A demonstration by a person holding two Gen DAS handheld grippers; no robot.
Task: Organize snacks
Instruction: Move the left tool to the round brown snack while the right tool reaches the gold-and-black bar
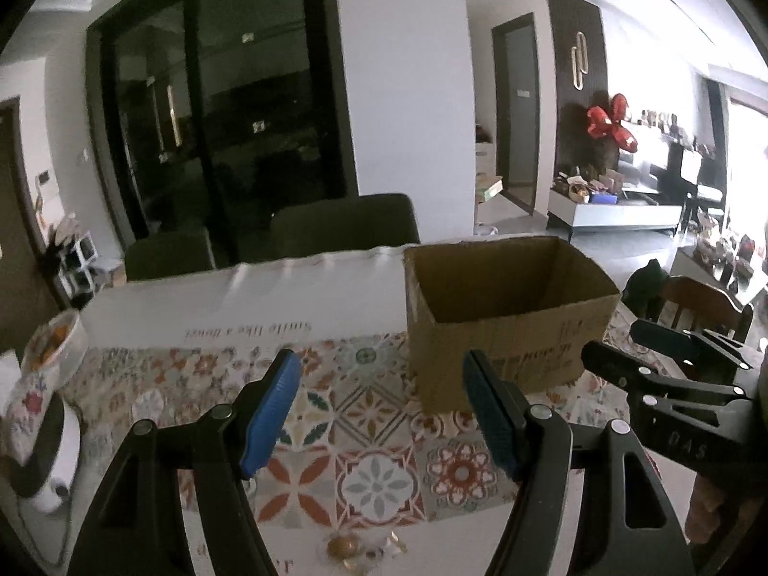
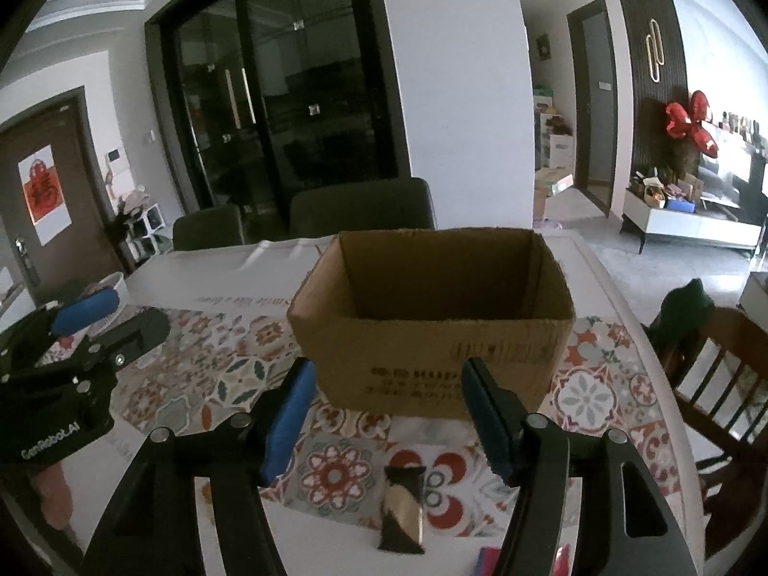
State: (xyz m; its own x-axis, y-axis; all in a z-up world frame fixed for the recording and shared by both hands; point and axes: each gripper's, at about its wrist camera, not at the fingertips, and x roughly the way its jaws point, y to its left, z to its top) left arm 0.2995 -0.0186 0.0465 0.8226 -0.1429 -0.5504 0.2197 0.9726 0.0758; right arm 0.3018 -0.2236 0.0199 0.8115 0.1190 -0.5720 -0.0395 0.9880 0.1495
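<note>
Right wrist view: a white desk [image 2: 595, 269] under a patterned floral tile-print cloth [image 2: 585, 398], largest thing in sight. On the cloth, an open brown cardboard box [image 2: 432, 350], upright, flaps out of sight, nothing visible inside from this angle. Just this side of the box, the right tool [image 2: 386, 415], blue-padded black fingers spread wide apart, gripping nothing, held above the cloth. Below and between those fingers, a small dark snack packet with a gold diagonal stripe [image 2: 402, 511], lying on the near part of the desk, apart from the box and touching neither finger. At the bottom edge, a sliver of a red and blue wrapper [image 2: 489, 558], mostly cut off. At far left, the left tool [image 2: 103, 319], seen from the side.

Left wrist view: same desk [image 1: 336, 283], same cloth [image 1: 374, 413], the box [image 1: 509, 336] to the right of centre near the far edge. Left tool [image 1: 381, 408] likewise wide open, holding nothing, over the cloth. Near the bottom edge between its fingers, a small round golden-brown wrapped sweet [image 1: 343, 547] with a crinkled clear wrapper [image 1: 389, 549] just beside it, both blurred. At right, the right tool [image 1: 624, 345], side on. At far left, a floral ceramic bowl [image 1: 53, 345] with orange contents, too blurred to name.
</note>
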